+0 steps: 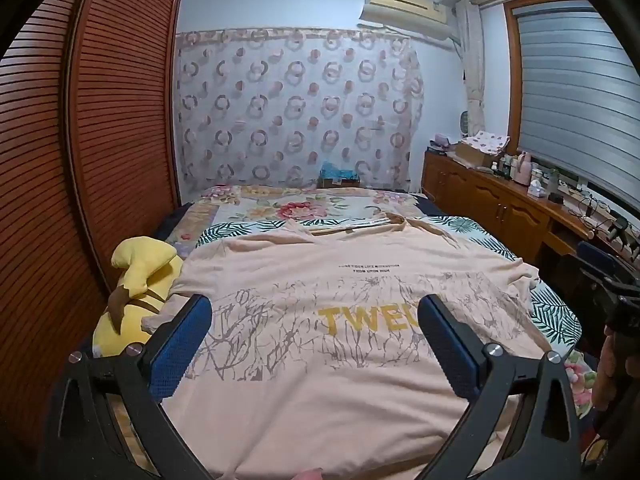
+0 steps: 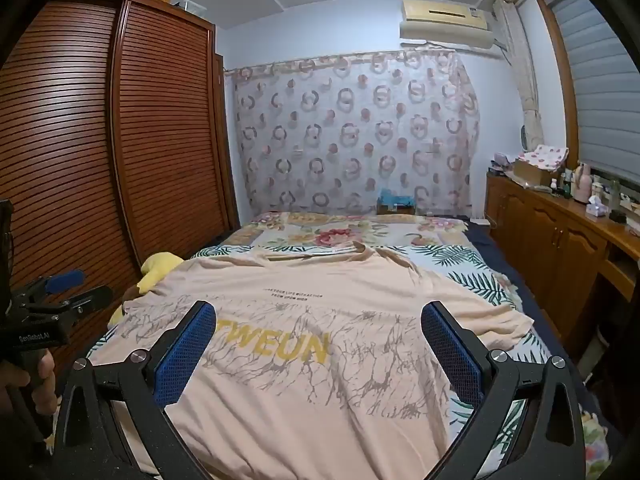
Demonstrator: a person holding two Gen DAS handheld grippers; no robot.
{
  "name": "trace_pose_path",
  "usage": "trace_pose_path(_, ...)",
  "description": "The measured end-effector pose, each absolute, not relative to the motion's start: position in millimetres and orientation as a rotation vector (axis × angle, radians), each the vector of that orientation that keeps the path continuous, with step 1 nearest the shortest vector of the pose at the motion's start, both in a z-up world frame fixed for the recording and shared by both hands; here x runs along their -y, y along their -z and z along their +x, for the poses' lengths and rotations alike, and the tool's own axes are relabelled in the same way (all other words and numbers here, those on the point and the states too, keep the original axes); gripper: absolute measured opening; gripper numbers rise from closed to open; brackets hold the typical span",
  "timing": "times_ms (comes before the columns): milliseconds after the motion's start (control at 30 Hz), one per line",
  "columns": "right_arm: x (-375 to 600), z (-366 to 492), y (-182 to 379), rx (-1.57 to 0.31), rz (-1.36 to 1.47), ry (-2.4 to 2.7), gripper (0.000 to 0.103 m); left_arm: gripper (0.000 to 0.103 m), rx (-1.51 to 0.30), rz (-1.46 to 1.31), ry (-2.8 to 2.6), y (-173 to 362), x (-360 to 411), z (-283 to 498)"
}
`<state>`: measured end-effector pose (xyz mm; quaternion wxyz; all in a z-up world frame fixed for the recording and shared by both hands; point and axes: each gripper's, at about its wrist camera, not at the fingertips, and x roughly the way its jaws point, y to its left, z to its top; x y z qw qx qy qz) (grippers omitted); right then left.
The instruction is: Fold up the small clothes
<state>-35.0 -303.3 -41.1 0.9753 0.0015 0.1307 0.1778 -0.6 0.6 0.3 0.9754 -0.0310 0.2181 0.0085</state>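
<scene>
A pale peach T-shirt (image 1: 320, 280) with yellow "TWEUN" lettering and a grey crack print lies spread flat on the bed, collar at the far end. It also shows in the right wrist view (image 2: 312, 320). My left gripper (image 1: 314, 316) is open and empty, hovering over the shirt's near hem area. My right gripper (image 2: 318, 324) is open and empty, above the shirt's lower middle. The left gripper also shows at the left edge of the right wrist view (image 2: 68, 288), and the right gripper at the right edge of the left wrist view (image 1: 616, 288).
A yellow plush toy (image 1: 136, 300) lies at the bed's left edge, touching the shirt's left sleeve. A louvred wooden wardrobe (image 1: 80, 140) stands close on the left. A wooden cabinet (image 2: 560, 232) with bottles runs along the right. The leaf-print bedsheet (image 2: 472, 276) shows beyond the shirt.
</scene>
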Motion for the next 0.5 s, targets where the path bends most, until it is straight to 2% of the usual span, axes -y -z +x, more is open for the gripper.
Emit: trace_pose_path(500,303,-35,42,-0.264,0.004,-0.362,0.103,0.103,-0.429,-0.048,-0.032,-3,-11,-4)
